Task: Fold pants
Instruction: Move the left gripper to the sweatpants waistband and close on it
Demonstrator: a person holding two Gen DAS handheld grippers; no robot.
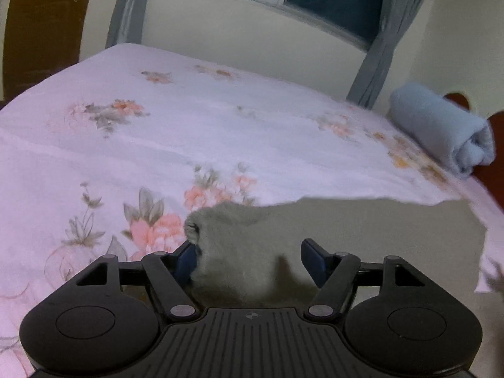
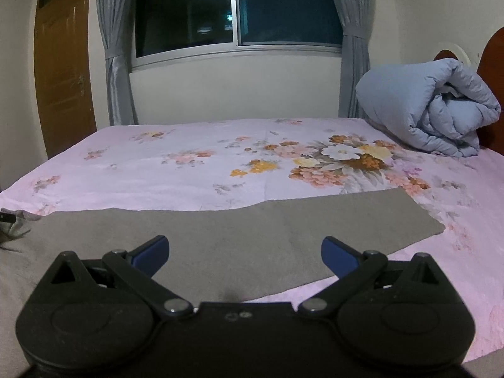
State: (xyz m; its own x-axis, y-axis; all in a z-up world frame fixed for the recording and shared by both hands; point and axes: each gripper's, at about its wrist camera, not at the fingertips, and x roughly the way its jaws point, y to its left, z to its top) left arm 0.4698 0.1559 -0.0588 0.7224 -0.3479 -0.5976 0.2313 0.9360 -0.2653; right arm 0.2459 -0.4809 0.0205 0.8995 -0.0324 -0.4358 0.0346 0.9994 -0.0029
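Two claws work on the grey pants on the bed. The left claw has a bunched corner between its fingers but is not pinching yet; it should squeeze firmly. The right claw is wide apart, holding nothing.

Floral bed is lying wide open beyond the grey pants, nothing standing on it; the rolled blue quilt is blocking the far right corner by the headboard; the wall is closing off the far edge.
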